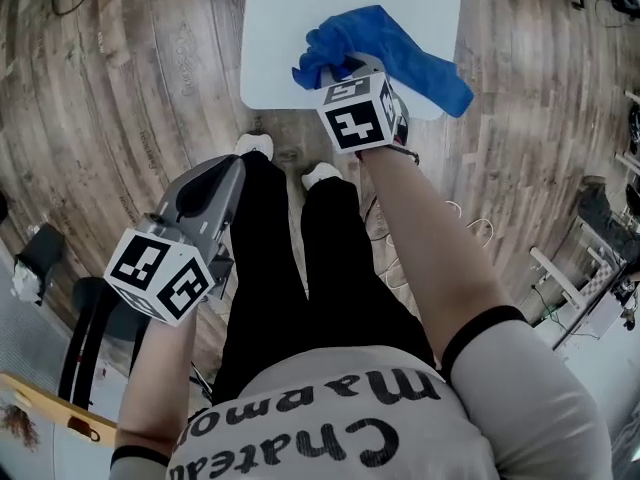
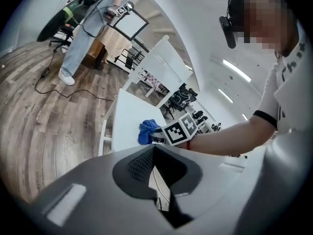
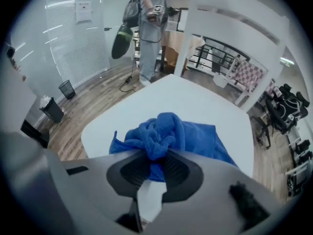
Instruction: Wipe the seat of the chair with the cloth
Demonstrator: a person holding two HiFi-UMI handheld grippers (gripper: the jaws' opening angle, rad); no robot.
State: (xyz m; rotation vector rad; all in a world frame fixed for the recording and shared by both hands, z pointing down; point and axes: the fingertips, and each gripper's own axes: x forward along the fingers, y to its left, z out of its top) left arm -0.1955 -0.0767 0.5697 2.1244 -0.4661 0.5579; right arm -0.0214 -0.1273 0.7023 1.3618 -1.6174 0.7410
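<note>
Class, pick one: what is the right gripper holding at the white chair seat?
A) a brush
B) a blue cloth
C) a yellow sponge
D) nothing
B: the right gripper has its jaws closed on a bunched fold of the blue cloth, which lies on the white seat.

1. Seat sits on the floor, just ahead of the person's feet.
2. Cloth lies on the seat, right half, reaching its right edge.
3. Right gripper is over the seat's near edge, with the cloth's near-left end between its jaws.
4. Left gripper is near-left, beside the left leg, well apart from the seat.
5. Second person stands beyond the seat's far side.
</note>
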